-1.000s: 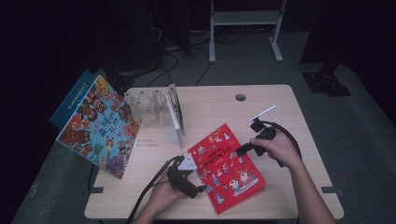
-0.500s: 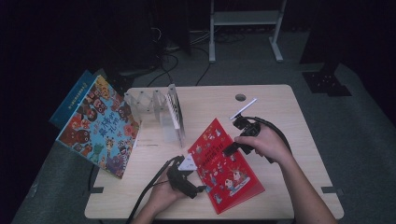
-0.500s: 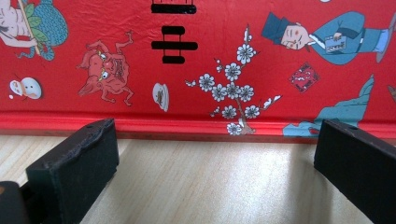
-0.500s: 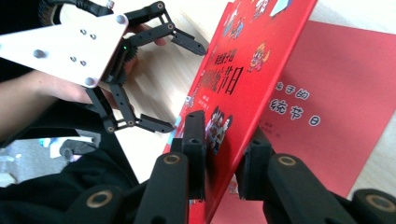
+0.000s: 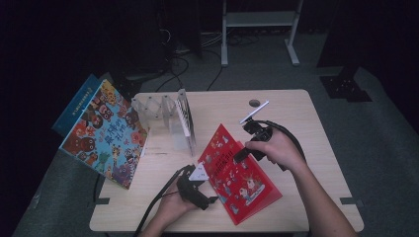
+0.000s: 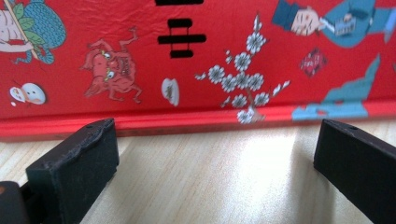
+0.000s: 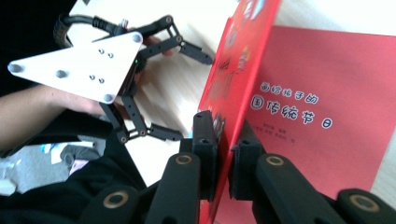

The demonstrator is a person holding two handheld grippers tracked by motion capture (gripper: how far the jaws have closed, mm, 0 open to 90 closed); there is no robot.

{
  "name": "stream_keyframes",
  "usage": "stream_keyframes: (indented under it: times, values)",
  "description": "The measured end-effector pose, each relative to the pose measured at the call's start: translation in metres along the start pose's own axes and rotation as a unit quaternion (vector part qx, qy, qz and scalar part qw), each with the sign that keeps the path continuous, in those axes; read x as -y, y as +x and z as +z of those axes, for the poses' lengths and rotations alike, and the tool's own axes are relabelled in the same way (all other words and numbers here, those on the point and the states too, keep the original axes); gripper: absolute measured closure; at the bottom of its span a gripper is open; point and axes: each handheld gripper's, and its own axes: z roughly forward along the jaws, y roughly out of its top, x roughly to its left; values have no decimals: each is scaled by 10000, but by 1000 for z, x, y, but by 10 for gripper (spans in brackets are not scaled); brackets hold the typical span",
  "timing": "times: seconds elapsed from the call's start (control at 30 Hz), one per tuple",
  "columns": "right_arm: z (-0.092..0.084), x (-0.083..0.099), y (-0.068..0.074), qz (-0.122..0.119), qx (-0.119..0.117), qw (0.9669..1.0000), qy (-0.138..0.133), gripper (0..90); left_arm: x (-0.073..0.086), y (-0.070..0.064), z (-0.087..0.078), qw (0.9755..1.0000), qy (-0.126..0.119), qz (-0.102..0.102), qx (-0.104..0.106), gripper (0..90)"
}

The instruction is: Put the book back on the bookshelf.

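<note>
A red picture book (image 5: 232,173) lies on the wooden table (image 5: 301,118) near its front edge. My right gripper (image 5: 240,156) is shut on the free edge of the book's front cover (image 7: 236,70). Its jaws have just been closing, with that cover between them. The cover stands lifted, baring a red inner page with white characters (image 7: 327,102). My left gripper (image 5: 207,186) rests on the table at the book's left edge (image 6: 210,56). It is open, with bare wood between its jaws (image 6: 217,135). The right gripper view also shows the left gripper (image 7: 192,95) with its grey plate.
A clear folding book rack (image 5: 170,116) stands at the table's back left. A large colourful picture book (image 5: 106,133) leans off the left edge, with a blue book (image 5: 79,101) behind it. A cable hole (image 5: 254,103) lies near the back edge.
My right gripper has moved left and upward with the cover's edge, so the cover has risen off the book. The left gripper has stayed where it was.
</note>
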Motion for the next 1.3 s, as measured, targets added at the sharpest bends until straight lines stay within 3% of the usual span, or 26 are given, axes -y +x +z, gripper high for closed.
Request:
stream_keyframes:
  times: [0.3, 0.43, 0.57, 0.63, 0.73, 0.9, 1.1, 1.3]
  values:
    - [-12, 8, 2, -105, 137, 9982, -577, 876, 1, 3, -1, 9999, -59, -133, -4, 0]
    - [-19, 13, 2, -298, 182, 9950, -934, 878, 2, 7, -4, 9998, -98, -198, -7, 0]
    - [-29, 18, 2, -416, 199, 9910, -1256, 878, 0, 12, -10, 9991, -297, -317, -24, 0]
    - [-34, 20, 2, -455, 165, 9888, -1413, 879, -1, 16, -15, 9980, -463, -431, 27, 0]
    - [-42, 24, 4, -519, 141, 9854, -1617, 879, -6, 23, -22, 9942, -827, -673, 126, 0]
    - [-51, 28, 6, -581, 73, 9804, -1883, 879, -13, 32, -25, 9907, -1092, -786, 209, 0]
    - [-60, 27, 9, -627, 18, 9790, -1940, 879, -25, 38, -20, 9874, -1311, -825, 328, 0]
    - [-67, 28, 11, -684, -19, 9759, -2071, 879, -37, 40, -14, 9812, -1638, -886, 505, 0]
